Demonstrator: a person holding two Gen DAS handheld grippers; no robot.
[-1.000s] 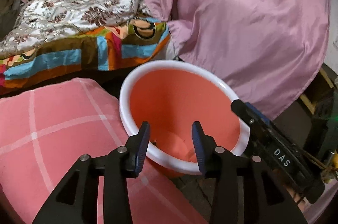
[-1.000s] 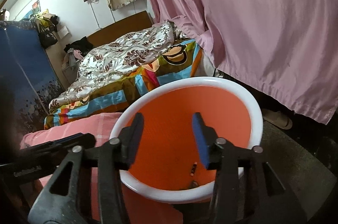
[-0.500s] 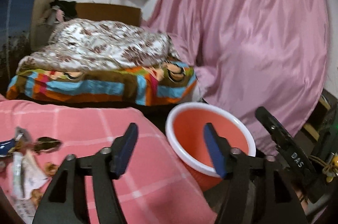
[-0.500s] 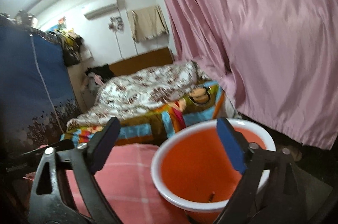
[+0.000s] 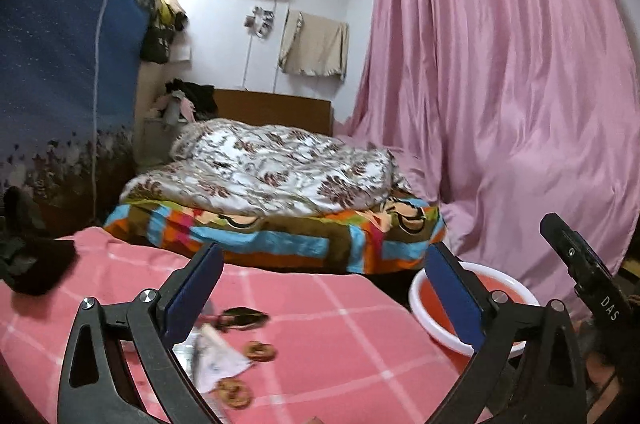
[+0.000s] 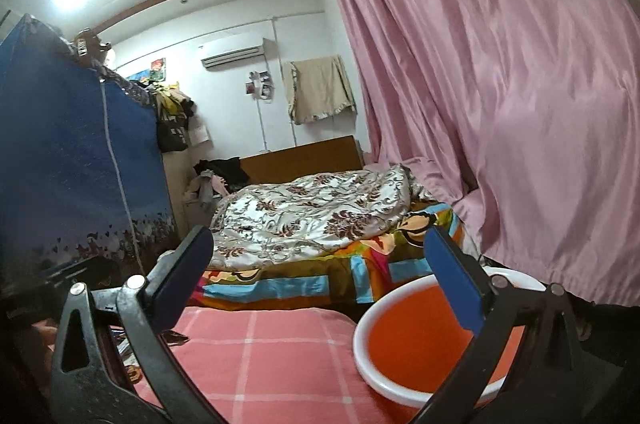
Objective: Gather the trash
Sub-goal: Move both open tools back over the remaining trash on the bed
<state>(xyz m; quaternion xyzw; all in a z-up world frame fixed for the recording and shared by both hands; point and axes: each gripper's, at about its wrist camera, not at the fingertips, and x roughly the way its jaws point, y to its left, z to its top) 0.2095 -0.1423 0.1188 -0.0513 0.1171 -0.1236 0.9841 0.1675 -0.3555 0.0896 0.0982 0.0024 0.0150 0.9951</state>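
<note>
Left tongs (image 5: 320,288) are opening, empty; right tongs (image 6: 316,264) spread, empty. Grabbing the flimsy wrapper (image 5: 218,356) carelessly could scatter nearby scraps (image 5: 260,350).

We see the scraps of trash (image 5: 224,364) near the pink blanket's (image 5: 340,324) left edge blurred and partly hidden behind a gripper finger, and the orange basin's (image 6: 404,352) floor hidden.

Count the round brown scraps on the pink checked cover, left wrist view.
2. One round brown scrap lies right of the crumpled white paper; the other sits below the paper, nearer the camera. The left gripper's finger may hide more trash.
</note>
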